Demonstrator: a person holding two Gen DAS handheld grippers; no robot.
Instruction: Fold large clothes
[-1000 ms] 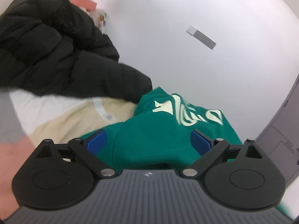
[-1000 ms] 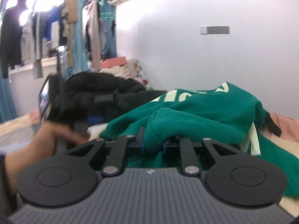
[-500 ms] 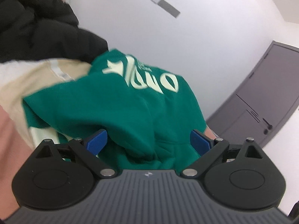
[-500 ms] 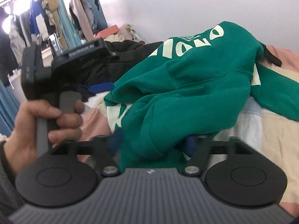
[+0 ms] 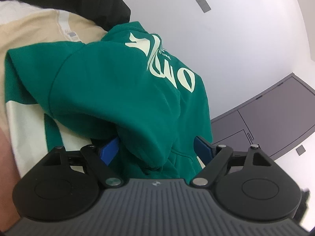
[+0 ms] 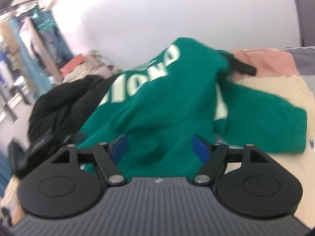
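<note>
A soft, thick green hoodie (image 5: 122,90) is lying bunched at frame centre on a beige sheet (image 5: 35,31), its folds between the closing left gripper (image 5: 157,147) and the spread, empty right gripper (image 6: 159,145), likely floppy, best gripped at a hem.

Green hoodie (image 5: 118,90), cream lettering (image 5: 169,66)

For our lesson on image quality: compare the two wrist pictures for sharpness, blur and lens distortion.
Left wrist view: fairly sharp; the lettering on the green hoodie reads cleanly, and the grey door bows with the fisheye lens. Right wrist view: smeared by motion; the hoodie, black jacket and hanging clothes are blurred.
</note>
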